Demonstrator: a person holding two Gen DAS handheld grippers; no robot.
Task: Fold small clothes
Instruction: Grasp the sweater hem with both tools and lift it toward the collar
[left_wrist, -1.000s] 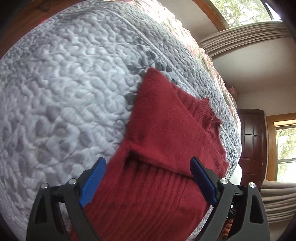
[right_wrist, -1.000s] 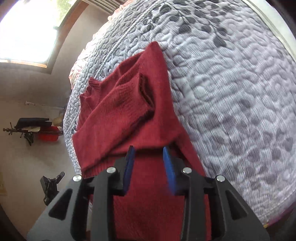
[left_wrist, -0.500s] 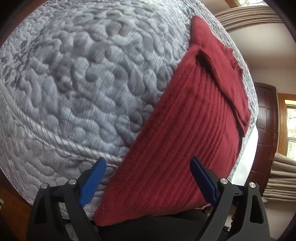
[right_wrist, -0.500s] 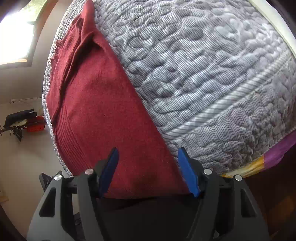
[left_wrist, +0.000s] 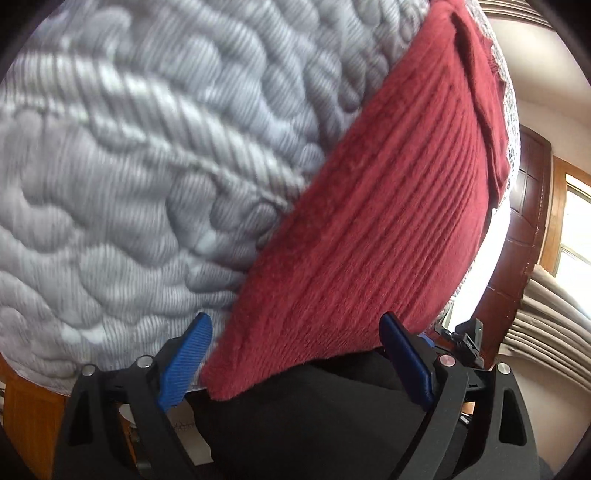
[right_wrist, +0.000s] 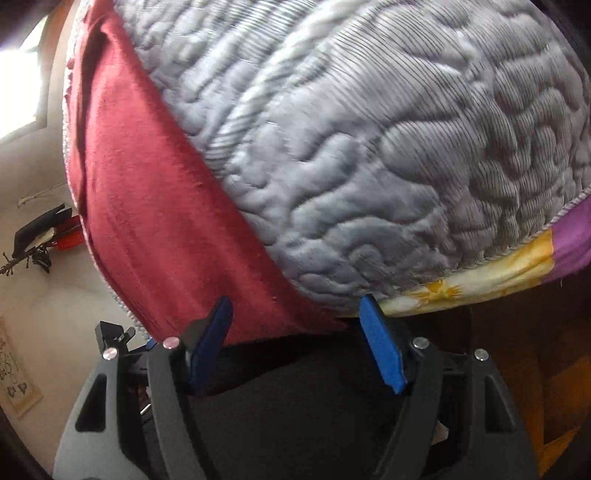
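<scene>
Hem-grab step: L gripper (left_wrist: 295, 363) & R gripper (right_wrist: 297, 341), jaws wide, empty, at red sweater (left_wrist: 369, 229) hem on quilt (left_wrist: 147, 166); next, prob. pinch both corners.

The sweater (left_wrist: 376, 206) lies on the quilt (left_wrist: 147, 147), its hem hanging over the quilt's near edge. The left gripper (left_wrist: 295, 362) and right gripper (right_wrist: 297, 343) sit below that hem, jaws spread wide. A patterned sheet (right_wrist: 517, 266) shows under the quilt's edge at right.
</scene>
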